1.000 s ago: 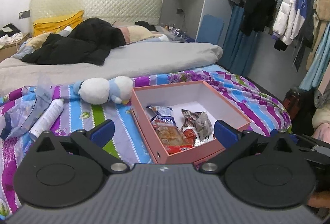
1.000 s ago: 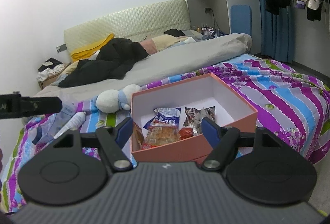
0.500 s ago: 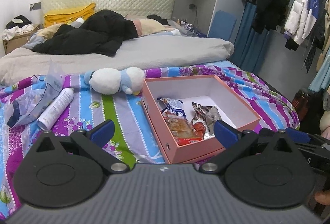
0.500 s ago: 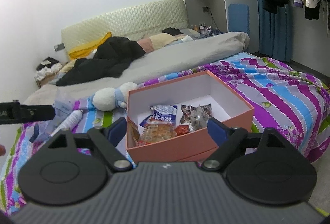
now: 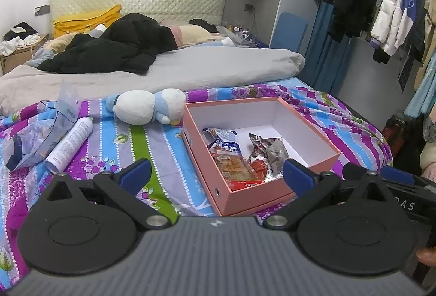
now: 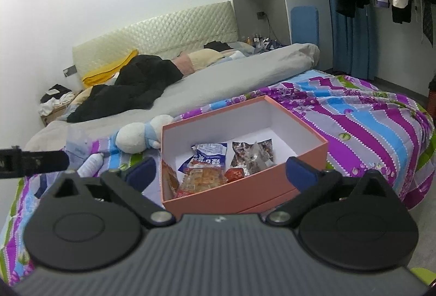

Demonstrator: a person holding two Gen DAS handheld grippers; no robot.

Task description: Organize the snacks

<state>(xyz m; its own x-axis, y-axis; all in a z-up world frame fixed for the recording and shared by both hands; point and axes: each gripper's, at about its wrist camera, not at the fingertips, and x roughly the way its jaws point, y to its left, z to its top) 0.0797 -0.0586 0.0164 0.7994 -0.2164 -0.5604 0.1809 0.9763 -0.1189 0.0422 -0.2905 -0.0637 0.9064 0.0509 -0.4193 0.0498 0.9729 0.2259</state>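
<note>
A pink box [image 5: 259, 196] with a white inside sits on the striped bedspread. In it lie a blue-and-white snack packet [image 5: 229, 157] and a dark silvery packet [image 5: 268, 151]. My left gripper [image 5: 216, 176] is open just short of the box's near-left corner, with nothing in it. From the right wrist the same box [image 6: 231, 197] holds the blue packet [image 6: 207, 162] and the dark packet [image 6: 252, 155]. My right gripper [image 6: 220, 173] is open, its jaws still opening. The box's near wall shows between its fingers, and neither pad presses on it.
Left of the box lie a white-and-blue plush toy [image 5: 147, 107], a white spray can [image 5: 70, 143] and a clear plastic bag [image 5: 35, 137]. A black jacket [image 5: 117, 50] lies on the grey duvet behind. Hanging clothes [image 5: 387, 17] fill the right side.
The right gripper's fingers have spread wider apart. The box and the packets in it lie as before, and the left gripper stays open.
</note>
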